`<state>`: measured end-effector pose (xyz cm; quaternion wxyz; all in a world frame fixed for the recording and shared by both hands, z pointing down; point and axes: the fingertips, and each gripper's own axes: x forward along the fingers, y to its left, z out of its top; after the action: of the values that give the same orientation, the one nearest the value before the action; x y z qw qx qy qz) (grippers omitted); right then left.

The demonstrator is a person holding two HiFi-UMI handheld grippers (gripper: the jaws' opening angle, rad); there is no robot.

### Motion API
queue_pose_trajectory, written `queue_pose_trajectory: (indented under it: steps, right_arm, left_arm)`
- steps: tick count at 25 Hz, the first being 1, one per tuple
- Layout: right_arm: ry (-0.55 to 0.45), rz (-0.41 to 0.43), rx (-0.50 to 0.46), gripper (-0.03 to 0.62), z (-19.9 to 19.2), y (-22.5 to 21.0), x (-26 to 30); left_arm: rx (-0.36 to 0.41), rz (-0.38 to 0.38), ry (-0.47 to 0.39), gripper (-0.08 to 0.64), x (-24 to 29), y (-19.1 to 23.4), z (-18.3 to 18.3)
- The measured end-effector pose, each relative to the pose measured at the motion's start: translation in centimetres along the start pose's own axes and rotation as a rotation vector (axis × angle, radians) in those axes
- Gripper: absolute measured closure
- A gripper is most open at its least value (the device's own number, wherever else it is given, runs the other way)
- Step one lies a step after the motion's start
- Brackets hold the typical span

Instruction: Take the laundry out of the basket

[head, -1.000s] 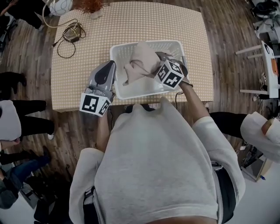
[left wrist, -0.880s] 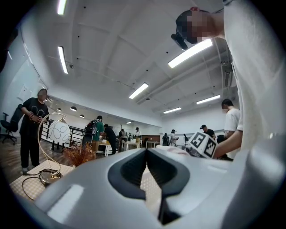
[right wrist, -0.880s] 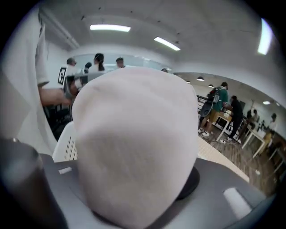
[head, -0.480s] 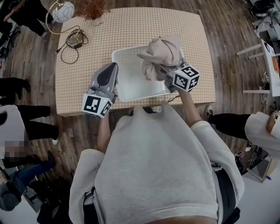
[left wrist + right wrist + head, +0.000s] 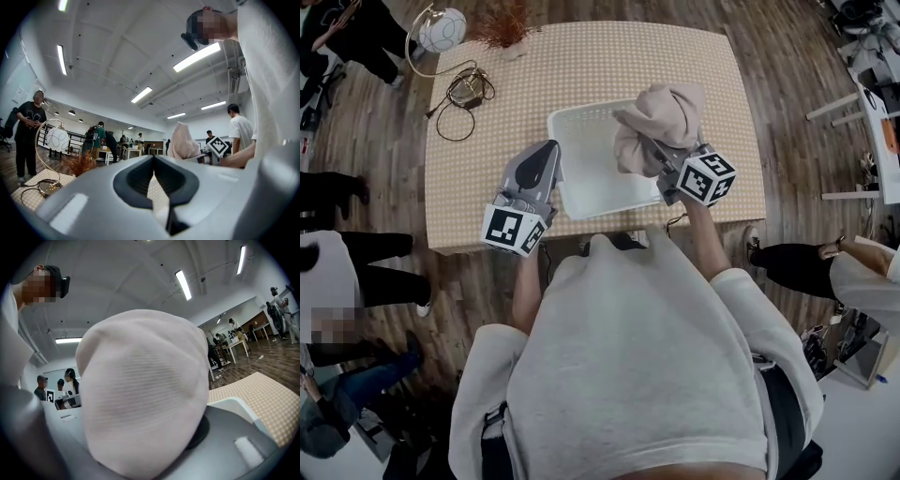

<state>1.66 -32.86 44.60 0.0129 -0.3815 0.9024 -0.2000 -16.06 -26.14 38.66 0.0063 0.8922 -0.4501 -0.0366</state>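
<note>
A white plastic laundry basket (image 5: pixel 592 161) stands on the table in front of me, and its inside shows bare. A bunched beige garment (image 5: pixel 661 124) hangs above the basket's right rim, with my right gripper (image 5: pixel 659 157) shut on it. In the right gripper view the garment (image 5: pixel 145 390) fills the picture and hides the jaws. My left gripper (image 5: pixel 546 155) hovers by the basket's left wall, its jaws (image 5: pixel 153 161) shut with nothing between them. From the left gripper view the lifted garment (image 5: pixel 182 142) shows to the right.
The table (image 5: pixel 581 66) has a beige dotted cover. At its far left corner lie a white globe lamp (image 5: pixel 442 30), a coil of cable (image 5: pixel 464 89) and a dried plant (image 5: pixel 502 19). People stand on the wooden floor at the left, and white furniture (image 5: pixel 872 122) stands at the right.
My right gripper has lifted the beige garment out of the basket and carried it up and to the right. The left gripper has barely moved.
</note>
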Motion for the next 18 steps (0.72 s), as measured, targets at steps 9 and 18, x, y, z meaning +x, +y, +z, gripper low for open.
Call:
queue_pose_trajectory:
  steps: [9,18]
  right_arm:
    - [-0.034,0.03,-0.073,0.365,1.4,3.0,-3.6]
    - [-0.153,0.171,-0.092,0.364,4.0,7.5,-13.9]
  left_arm:
    - [-0.007,0.013,-0.006,0.554,-1.4,-2.4,0.3]
    - [0.065,0.067,-0.028,0.553,-5.4,-13.5,2.5]
